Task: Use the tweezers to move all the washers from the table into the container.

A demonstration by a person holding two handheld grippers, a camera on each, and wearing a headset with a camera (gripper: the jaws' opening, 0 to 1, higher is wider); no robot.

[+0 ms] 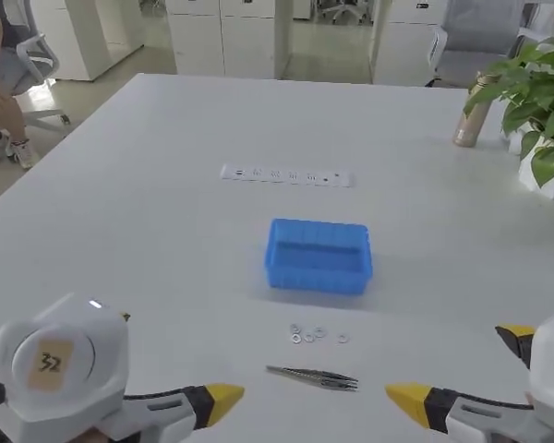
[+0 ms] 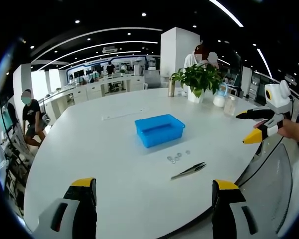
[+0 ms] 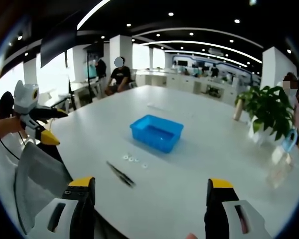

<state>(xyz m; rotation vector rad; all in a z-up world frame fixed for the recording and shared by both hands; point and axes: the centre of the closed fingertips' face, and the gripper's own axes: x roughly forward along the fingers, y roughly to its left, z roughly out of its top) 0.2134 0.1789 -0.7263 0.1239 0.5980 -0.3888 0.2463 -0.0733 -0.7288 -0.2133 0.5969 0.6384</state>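
Observation:
Metal tweezers [image 1: 314, 377] lie flat on the white table near its front edge, also seen as tweezers [image 2: 188, 170] and tweezers [image 3: 120, 175]. Several small washers [image 1: 312, 334] sit just beyond them, between the tweezers and the blue container [image 1: 318, 256]. The washers [image 2: 177, 158] and washers [image 3: 133, 160] lie loose on the table, and the container [image 2: 159, 129] looks empty. My left gripper [image 2: 152, 191] is open at the lower left, its fingertip [image 1: 223, 397] short of the tweezers. My right gripper [image 3: 149, 191] is open at the lower right, fingertip [image 1: 408, 399] beside the tweezers' tip.
A white power strip [image 1: 286, 175] lies beyond the container. A metal bottle [image 1: 471, 115] and a potted plant [image 1: 535, 97] stand at the back right. A seated person [image 1: 5, 83] is at the far left. An office chair [image 1: 471, 41] stands behind the table.

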